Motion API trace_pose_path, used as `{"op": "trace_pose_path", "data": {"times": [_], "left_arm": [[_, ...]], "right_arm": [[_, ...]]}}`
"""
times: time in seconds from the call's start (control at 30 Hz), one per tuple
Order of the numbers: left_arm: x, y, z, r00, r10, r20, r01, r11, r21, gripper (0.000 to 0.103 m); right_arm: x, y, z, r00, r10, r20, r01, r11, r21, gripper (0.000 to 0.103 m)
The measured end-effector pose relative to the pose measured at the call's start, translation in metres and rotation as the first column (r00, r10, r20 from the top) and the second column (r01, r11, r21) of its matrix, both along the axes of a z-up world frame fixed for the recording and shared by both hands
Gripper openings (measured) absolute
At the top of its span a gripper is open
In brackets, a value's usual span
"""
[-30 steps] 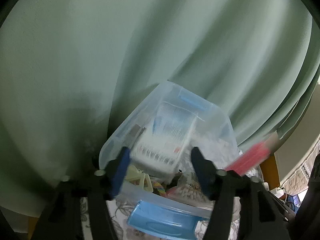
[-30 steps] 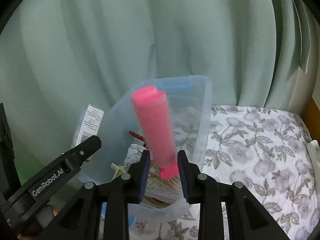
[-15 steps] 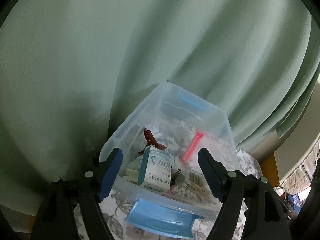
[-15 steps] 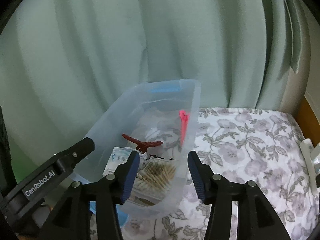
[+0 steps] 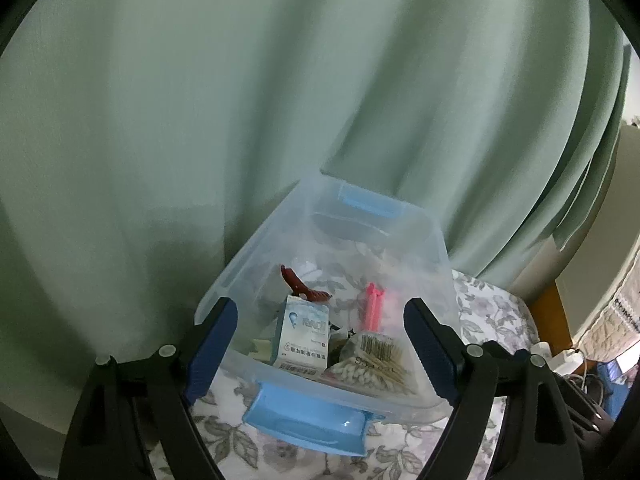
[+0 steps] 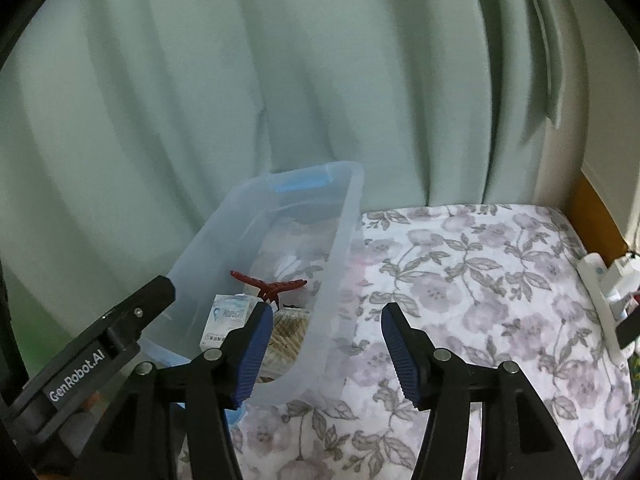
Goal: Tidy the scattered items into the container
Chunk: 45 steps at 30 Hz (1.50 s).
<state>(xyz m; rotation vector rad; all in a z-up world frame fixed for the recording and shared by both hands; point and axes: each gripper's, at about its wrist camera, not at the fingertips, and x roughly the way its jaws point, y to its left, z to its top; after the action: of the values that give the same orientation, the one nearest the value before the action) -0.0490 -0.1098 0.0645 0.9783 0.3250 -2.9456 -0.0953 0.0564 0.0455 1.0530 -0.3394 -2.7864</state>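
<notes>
A clear plastic container (image 5: 436, 240) with blue handles stands on the floral bedsheet against the green curtain; it also shows in the right wrist view (image 6: 352, 200). Inside lie a pink roller (image 5: 374, 306), a white-blue box (image 5: 304, 336), a dark red hair claw (image 5: 298, 286) and a bag of cotton swabs (image 5: 372, 366). My left gripper (image 5: 320, 340) is open and empty, just in front of the container's near wall. My right gripper (image 6: 326, 340) is open and empty, above the container's right wall. The box (image 6: 228, 316) and claw (image 6: 272, 284) show there too.
The green curtain (image 6: 280, 80) hangs right behind the container. The floral bedsheet (image 6: 480, 280) spreads to the right. A wooden bed edge (image 6: 596, 216) and white objects (image 6: 604, 300) are at the far right. The left gripper's body (image 6: 100, 352) sits at the lower left.
The left gripper opened and let the white-blue box drop into the container. The right gripper opened and released the pink roller into the container, then drew back to the right.
</notes>
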Motion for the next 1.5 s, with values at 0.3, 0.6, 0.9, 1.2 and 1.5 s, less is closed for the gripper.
{"op": "trace_pose_path", "data": {"times": [0.3, 0.6, 0.9, 1.2, 1.5], "left_arm": [[0.028, 0.028, 0.028, 1.0, -0.018, -0.023, 0.016, 0.997, -0.082, 0.086], [0.052, 0.05, 0.048, 0.998, -0.055, -0.029, 0.051, 0.991, -0.121, 0.086], [0.067, 0.065, 0.056, 0.998, -0.066, -0.016, 0.063, 0.987, -0.15, 0.087], [0.076, 0.082, 0.06, 0.997, -0.076, 0.003, 0.076, 0.983, -0.169, 0.087], [0.081, 0.09, 0.064, 0.998, -0.061, 0.01, 0.062, 0.983, -0.171, 0.087]], "right_arm": [[0.022, 0.02, 0.018, 0.999, -0.034, -0.007, 0.034, 0.999, -0.014, 0.062], [0.041, 0.037, 0.031, 0.999, -0.052, -0.008, 0.052, 0.998, -0.025, 0.068], [0.053, 0.059, 0.036, 0.996, -0.087, 0.035, 0.089, 0.995, -0.053, 0.072], [0.067, 0.078, 0.047, 0.989, -0.138, 0.053, 0.139, 0.99, -0.012, 0.074], [0.078, 0.084, 0.055, 0.988, -0.139, 0.072, 0.137, 0.99, 0.028, 0.074]]}}
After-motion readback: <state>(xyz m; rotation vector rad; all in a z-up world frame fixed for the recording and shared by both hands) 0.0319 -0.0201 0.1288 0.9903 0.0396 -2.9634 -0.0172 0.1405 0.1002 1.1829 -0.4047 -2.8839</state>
